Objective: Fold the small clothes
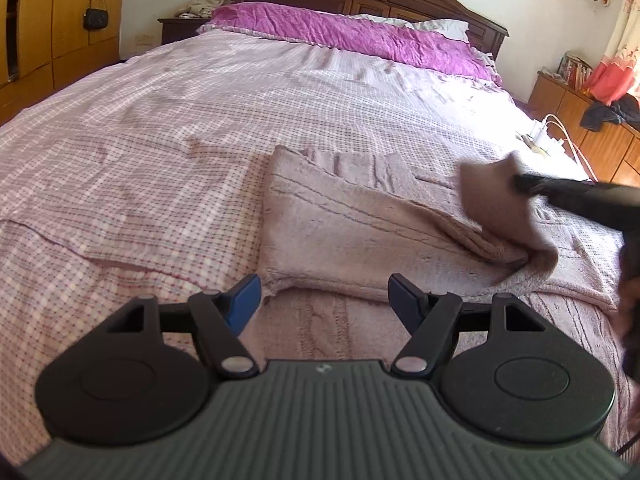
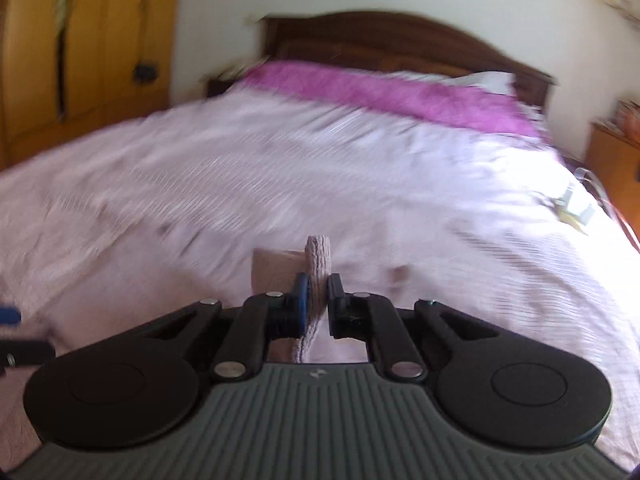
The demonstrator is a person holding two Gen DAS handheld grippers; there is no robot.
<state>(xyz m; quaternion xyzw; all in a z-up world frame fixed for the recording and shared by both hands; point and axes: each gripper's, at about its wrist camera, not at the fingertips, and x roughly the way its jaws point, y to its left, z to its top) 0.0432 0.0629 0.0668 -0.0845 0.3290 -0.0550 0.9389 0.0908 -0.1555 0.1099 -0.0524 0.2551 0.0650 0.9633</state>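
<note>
Left claw (image 1: 324,300) wide apart and empty just above mauve knit garment (image 1: 340,232) on the bed (image 1: 140,128), right claw (image 2: 317,300) clamped on the garment's corner, lifted to the left claw's right.

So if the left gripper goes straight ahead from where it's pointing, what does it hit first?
Probably the pink sweater: the left gripper, jaws open, points at its folded near edge. Depth is hard to judge; it may skim over it.
</note>
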